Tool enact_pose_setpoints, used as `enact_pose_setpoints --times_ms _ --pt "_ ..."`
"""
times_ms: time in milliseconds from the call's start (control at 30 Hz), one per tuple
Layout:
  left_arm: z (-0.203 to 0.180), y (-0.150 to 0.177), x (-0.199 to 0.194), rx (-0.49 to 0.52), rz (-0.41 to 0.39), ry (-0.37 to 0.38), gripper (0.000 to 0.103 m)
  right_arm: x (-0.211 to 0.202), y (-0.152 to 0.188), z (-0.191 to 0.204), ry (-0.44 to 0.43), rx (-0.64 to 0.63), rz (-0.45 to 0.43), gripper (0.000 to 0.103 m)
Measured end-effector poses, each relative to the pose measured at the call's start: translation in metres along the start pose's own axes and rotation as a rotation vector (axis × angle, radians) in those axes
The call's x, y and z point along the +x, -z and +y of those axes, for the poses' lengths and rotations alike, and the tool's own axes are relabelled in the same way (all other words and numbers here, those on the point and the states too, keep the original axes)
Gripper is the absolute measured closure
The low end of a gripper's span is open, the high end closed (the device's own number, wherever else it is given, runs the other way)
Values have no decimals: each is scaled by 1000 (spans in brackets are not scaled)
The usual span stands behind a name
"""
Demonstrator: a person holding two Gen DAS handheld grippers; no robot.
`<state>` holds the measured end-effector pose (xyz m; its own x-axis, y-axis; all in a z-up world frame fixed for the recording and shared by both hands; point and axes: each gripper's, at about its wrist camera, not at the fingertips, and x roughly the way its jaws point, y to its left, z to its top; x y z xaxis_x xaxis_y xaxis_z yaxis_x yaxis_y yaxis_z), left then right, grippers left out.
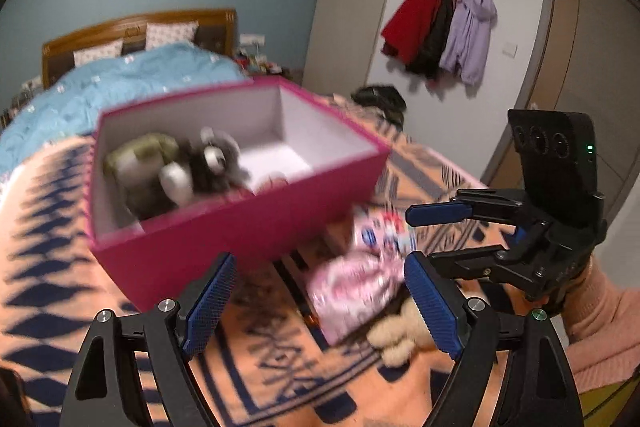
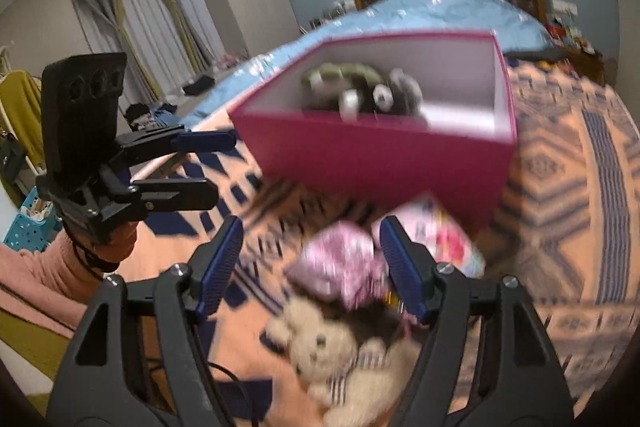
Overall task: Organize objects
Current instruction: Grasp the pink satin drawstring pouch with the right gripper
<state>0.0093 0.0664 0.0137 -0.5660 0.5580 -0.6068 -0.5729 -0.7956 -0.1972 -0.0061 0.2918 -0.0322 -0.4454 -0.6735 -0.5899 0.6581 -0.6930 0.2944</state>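
Note:
A pink open box (image 1: 240,227) stands on the patterned blanket; it also shows in the right wrist view (image 2: 380,163). Inside lie a green plush (image 1: 140,155) and a grey plush (image 1: 212,163). In front of the box lie a shiny pink packet (image 1: 352,291), a colourful flat pack (image 1: 380,231) and a cream teddy bear (image 2: 332,351). My left gripper (image 1: 320,303) is open and empty, in front of the box. My right gripper (image 2: 312,267) is open and empty, over the pink packet (image 2: 340,267) and the bear. Both views are blurred.
The orange and navy blanket (image 1: 52,227) covers the foot of a bed with a blue quilt (image 1: 120,79) and wooden headboard. Coats (image 1: 440,27) hang on the right wall beside a door. Curtains (image 2: 132,11) and a blue basket (image 2: 28,227) are at the left.

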Motion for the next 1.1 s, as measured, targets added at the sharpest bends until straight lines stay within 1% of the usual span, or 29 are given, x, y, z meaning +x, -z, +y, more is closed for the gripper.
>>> enact_pose_setpoints --times_ms 133,267,333,500,600,667,700,800,833,900,967,1033,1067,1100 --pt "-1 20 20 -27 61 16 16 6 29 -6 -7 85 32 31" --pt "1 30 29 -46 86 25 16 8 41 -7 -29 139 38 31" --pt "1 33 32 -48 93 25 17 12 41 -5 -27 145 44 32" --pt "4 40 37 -64 109 36 19 26 39 -11 -4 194 61 38" --pt "4 42 40 -68 120 47 20 34 38 -14 48 217 67 39" --pt "3 44 44 -63 134 58 20 34 38 -16 60 241 49 39" --pt "4 44 46 -62 141 62 21 34 37 -17 65 250 40 39" --pt "3 45 55 -63 165 82 33 35 35 -16 90 264 16 39" --pt "4 46 59 -67 176 95 34 37 34 -16 92 273 9 39" --pt "3 47 64 -68 189 103 37 41 33 -16 93 287 1 46" --pt "1 49 70 -64 207 120 41 42 35 -15 105 298 -1 60" --pt "-2 49 71 -46 201 109 41 41 35 -16 109 310 -11 64" --pt "-4 48 71 -40 199 116 41 41 34 -16 110 308 -12 68" --pt "-4 47 70 -42 197 128 41 41 33 -15 108 306 -14 70"
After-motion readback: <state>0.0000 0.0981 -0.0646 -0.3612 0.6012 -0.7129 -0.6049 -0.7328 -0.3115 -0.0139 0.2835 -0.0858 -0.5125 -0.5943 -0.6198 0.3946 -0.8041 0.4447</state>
